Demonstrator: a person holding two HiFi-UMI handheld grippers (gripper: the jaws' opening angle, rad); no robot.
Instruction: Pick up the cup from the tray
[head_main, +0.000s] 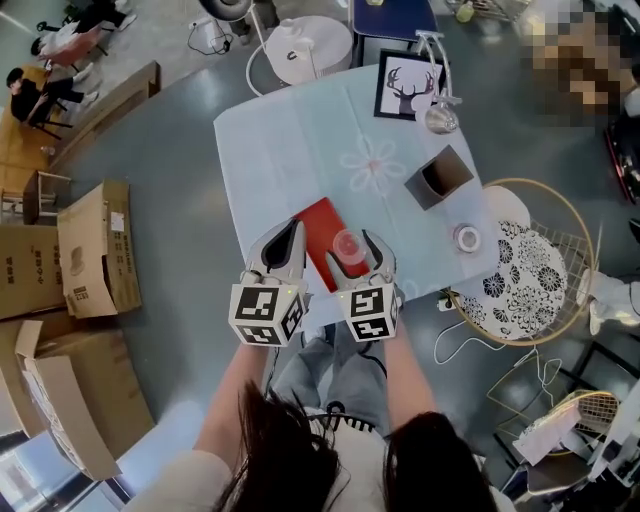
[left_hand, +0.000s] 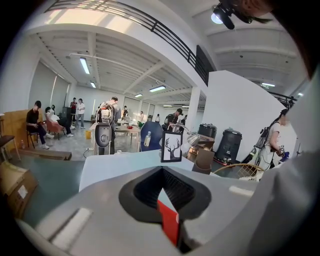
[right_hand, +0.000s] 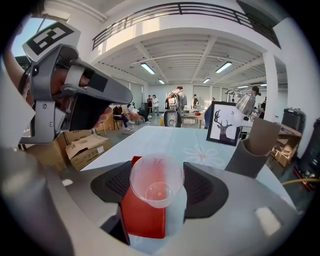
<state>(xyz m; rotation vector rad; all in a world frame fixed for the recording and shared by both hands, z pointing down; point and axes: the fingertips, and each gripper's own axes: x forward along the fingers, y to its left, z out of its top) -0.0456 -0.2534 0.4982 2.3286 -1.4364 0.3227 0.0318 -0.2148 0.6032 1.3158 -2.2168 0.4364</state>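
Observation:
A clear plastic cup (head_main: 346, 243) (right_hand: 156, 180) sits upright between the two pads of my right gripper (head_main: 352, 250) (right_hand: 156, 189), which is shut on its sides. The cup is over the right edge of a red tray (head_main: 318, 220) (right_hand: 141, 217) lying on the pale blue tablecloth (head_main: 300, 140) near the table's front edge. Whether the cup's base still touches the tray I cannot tell. My left gripper (head_main: 285, 245) (left_hand: 162, 172) is just left of it over the tray, shut and holding nothing; a sliver of the red tray (left_hand: 169, 220) shows through its jaws.
Farther back on the table stand a framed deer picture (head_main: 408, 85), a desk lamp (head_main: 440, 115), an open grey box (head_main: 440, 175) and a small round roll (head_main: 467, 238). A wicker chair (head_main: 530, 270) is at the right. Cardboard boxes (head_main: 95, 245) lie on the floor at the left.

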